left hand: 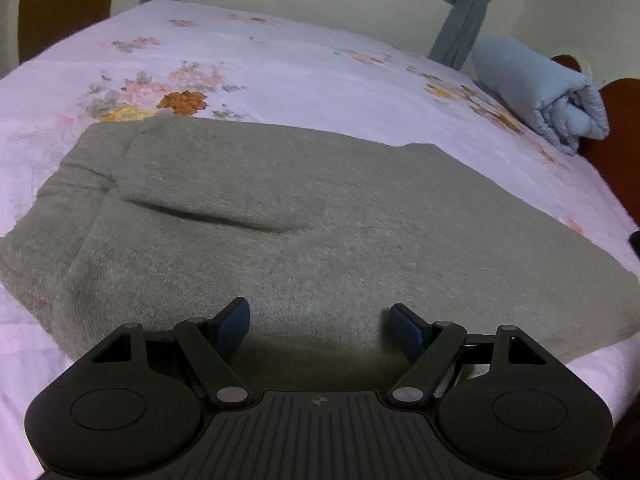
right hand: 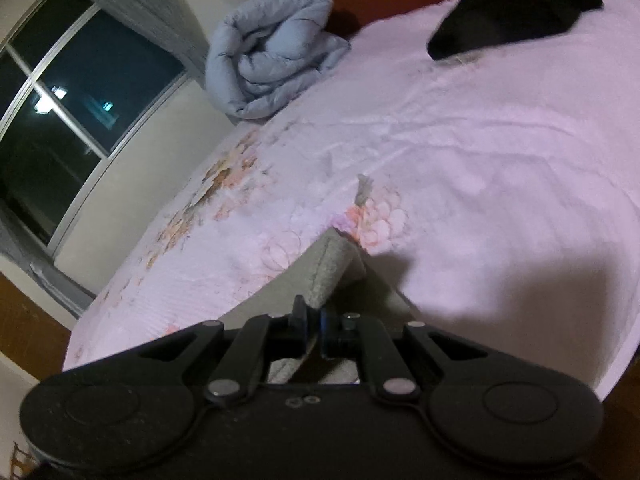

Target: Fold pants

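Nearest the right wrist camera, the right gripper (right hand: 314, 320) is clamped on a corner of the grey knit pants (left hand: 320, 216), best carried low and level across the pink floral bedsheet (left hand: 280, 64) while the left gripper (left hand: 320, 326) hovers, jaws apart, over the cloth.

dim indoor light with a purplish cast falls from above, and the window (right hand: 76, 92) is dark with a few small glints. the tongs throw soft shadows on the pants (left hand: 320, 232) and the bed sheet (right hand: 480, 152). both views are grainy and slightly blurred, bowed hard toward black corners.
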{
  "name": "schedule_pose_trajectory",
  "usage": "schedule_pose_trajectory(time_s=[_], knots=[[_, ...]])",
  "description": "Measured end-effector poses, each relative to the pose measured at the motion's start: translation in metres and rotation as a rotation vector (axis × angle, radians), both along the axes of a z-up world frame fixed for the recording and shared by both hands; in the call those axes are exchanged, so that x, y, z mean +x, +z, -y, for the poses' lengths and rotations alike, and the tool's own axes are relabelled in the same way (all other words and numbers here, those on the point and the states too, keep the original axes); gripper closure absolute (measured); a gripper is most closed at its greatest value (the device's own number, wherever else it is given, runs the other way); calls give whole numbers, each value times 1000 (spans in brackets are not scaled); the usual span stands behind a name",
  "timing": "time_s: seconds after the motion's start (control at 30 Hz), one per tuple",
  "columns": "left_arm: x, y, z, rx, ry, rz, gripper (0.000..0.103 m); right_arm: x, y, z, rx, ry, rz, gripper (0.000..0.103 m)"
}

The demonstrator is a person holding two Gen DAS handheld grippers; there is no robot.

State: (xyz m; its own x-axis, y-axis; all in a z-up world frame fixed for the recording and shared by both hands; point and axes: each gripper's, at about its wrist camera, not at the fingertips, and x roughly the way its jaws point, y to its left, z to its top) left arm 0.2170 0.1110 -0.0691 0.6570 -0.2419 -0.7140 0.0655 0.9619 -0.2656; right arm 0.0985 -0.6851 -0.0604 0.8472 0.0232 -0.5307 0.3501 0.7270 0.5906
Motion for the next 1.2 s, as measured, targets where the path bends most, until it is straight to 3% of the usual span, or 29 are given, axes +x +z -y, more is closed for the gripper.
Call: schedule_pose_trajectory(time_s=[0.03,0.07,0.13,0.2,0.27,0.37,0.47,0.57,0.73,0.83,0.93,1.13,1.2], knots=[[0,1,-3,-11,-8,0,26,1,-12,4,-1,7,-45,100],[-1,1,-5,-21,-10,0,26,3,-28,13,60,3,-72,103],[-5,3,-9,-46,-9,0,26,-6,-33,25,158,-26,-20,102],[-11,6,-11,-48,-8,6,26,-19,-16,21,50,-70,1,87],[-20,10,-11,-61,5,22,26,-34,7,8,-78,-123,2,87],[-28,12,-9,-78,36,50,26,-31,30,-33,-102,40,76,86],[-33,16,0,-56,44,53,26,-4,28,-106,19,329,83,86],[-45,22,-3,-35,92,69,26,14,5,-169,196,472,44,85],[-77,22,-50,-78,316,72,26,22,-37,-215,443,485,-35,85],[-83,12,-75,-114,393,52,27,27,-45,-223,470,461,-47,85],[-84,7,-84,-137,407,55,27,30,-46,-227,468,439,-34,86],[-69,-5,-78,-174,366,37,49,33,-60,-233,516,387,-70,88],[-62,-6,-76,-197,369,27,63,33,-59,-236,517,386,-70,90]])
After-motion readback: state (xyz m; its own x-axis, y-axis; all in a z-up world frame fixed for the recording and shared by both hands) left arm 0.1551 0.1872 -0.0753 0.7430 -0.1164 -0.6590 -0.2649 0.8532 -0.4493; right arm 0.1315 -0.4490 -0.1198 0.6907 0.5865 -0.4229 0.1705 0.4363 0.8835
